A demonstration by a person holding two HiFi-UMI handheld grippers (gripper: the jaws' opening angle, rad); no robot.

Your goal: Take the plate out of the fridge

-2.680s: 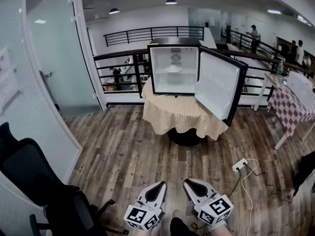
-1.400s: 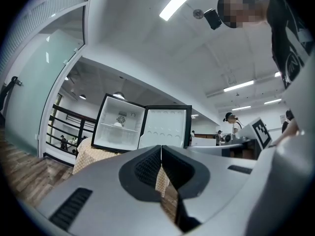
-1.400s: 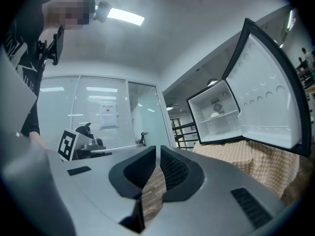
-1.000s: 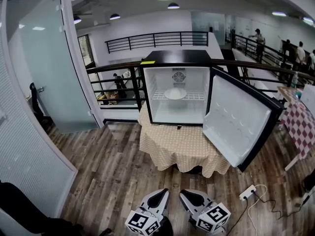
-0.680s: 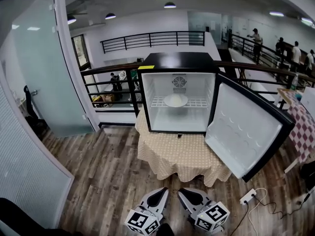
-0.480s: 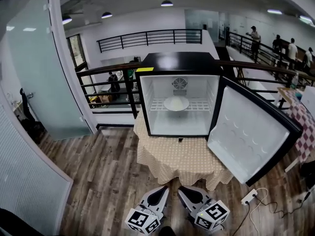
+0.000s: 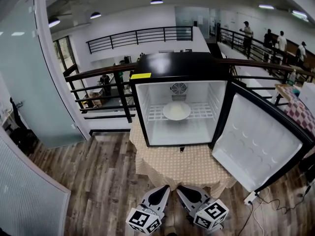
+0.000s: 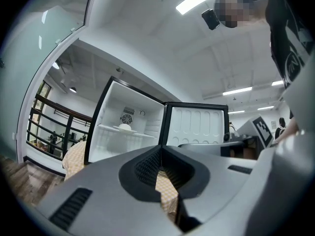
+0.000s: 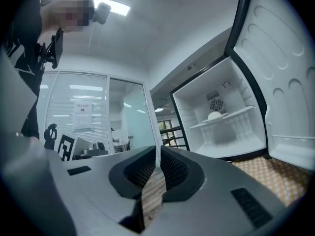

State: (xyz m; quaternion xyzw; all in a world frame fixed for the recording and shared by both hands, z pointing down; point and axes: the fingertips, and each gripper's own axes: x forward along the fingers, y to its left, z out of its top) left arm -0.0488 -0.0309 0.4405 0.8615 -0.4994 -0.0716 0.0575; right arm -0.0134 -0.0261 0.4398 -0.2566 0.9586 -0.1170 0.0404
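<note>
My head view looks down on the open black, white-lined mini fridge; both gripper views look up into it from below.

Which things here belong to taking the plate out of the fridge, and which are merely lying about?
Job in hand: plate; fridge, door open; left gripper; right gripper.
Lying about: power strip; railing; glass door.

White plate, checked beige tablecloth

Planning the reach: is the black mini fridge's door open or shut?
Open: the white-lined door of the black mini fridge stands swung out to the right, and the white plate on its wire shelf shows.
</note>
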